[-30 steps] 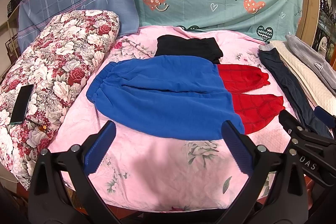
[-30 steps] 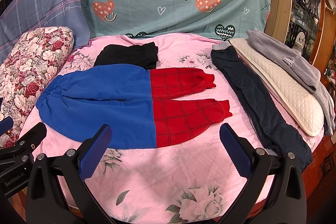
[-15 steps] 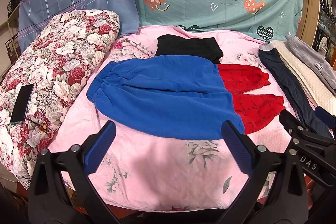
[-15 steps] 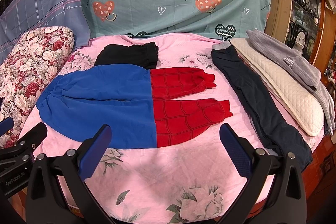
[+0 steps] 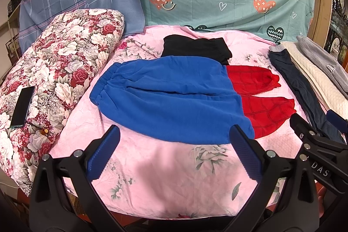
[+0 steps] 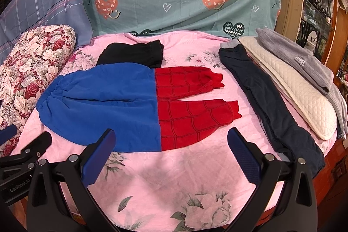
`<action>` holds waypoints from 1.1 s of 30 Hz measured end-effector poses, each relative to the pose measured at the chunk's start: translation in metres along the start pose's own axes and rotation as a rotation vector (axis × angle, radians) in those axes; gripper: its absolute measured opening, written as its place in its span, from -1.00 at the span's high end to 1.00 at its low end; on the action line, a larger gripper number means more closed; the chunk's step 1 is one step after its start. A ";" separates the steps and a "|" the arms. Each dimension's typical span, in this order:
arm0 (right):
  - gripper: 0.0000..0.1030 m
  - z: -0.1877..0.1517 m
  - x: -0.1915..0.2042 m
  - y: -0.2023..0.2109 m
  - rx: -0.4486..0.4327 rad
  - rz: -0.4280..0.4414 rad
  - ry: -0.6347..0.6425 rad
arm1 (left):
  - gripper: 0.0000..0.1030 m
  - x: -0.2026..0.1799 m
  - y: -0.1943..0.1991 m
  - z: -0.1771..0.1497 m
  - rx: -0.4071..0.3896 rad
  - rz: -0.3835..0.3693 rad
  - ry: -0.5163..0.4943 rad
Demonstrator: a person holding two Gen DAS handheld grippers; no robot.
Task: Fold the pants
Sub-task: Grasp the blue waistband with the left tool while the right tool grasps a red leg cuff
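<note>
Blue and red pants (image 5: 174, 101) lie flat on the pink floral bed, waistband to the left, the two red legs spread to the right; they also show in the right wrist view (image 6: 130, 105). My left gripper (image 5: 174, 153) is open and empty, hovering over the pink sheet just in front of the blue part. My right gripper (image 6: 171, 153) is open and empty, in front of the seam between blue and red. Each gripper shows at the edge of the other's view.
A folded black garment (image 5: 195, 49) lies behind the pants. A dark navy garment (image 6: 267, 101), a cream quilted one (image 6: 289, 84) and a grey one (image 6: 304, 58) lie along the right. A floral pillow (image 5: 54, 71) with a phone (image 5: 22, 105) is at left. The bed's front edge is close below.
</note>
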State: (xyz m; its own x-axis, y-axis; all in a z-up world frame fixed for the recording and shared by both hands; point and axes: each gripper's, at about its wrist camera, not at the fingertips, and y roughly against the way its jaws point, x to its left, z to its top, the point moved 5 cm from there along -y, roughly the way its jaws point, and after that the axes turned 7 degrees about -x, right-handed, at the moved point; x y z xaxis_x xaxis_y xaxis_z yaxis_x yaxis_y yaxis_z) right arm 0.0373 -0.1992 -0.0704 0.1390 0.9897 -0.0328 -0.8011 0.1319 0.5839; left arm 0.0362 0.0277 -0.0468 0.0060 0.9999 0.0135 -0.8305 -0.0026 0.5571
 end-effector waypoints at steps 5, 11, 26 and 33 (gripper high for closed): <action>-0.97 -0.019 -0.019 -0.022 0.075 -0.040 -0.017 | -0.96 -0.003 -0.017 -0.010 0.073 -0.016 -0.002; -0.97 -0.045 -0.058 -0.041 0.146 -0.081 -0.103 | -0.96 0.020 -0.071 -0.056 0.303 -0.061 0.097; -0.97 -0.044 -0.084 -0.041 0.165 -0.105 -0.132 | -0.96 0.156 -0.192 -0.045 0.458 -0.073 0.505; -0.97 -0.028 -0.126 -0.050 0.178 -0.073 -0.227 | 0.75 0.171 -0.230 -0.044 0.498 -0.029 0.482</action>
State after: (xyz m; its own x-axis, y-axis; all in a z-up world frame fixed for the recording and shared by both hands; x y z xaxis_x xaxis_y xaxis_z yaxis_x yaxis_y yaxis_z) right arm 0.0438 -0.3293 -0.1184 0.3355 0.9377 0.0900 -0.6718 0.1712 0.7207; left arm 0.2036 0.1994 -0.2096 -0.3189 0.8944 -0.3135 -0.4788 0.1334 0.8677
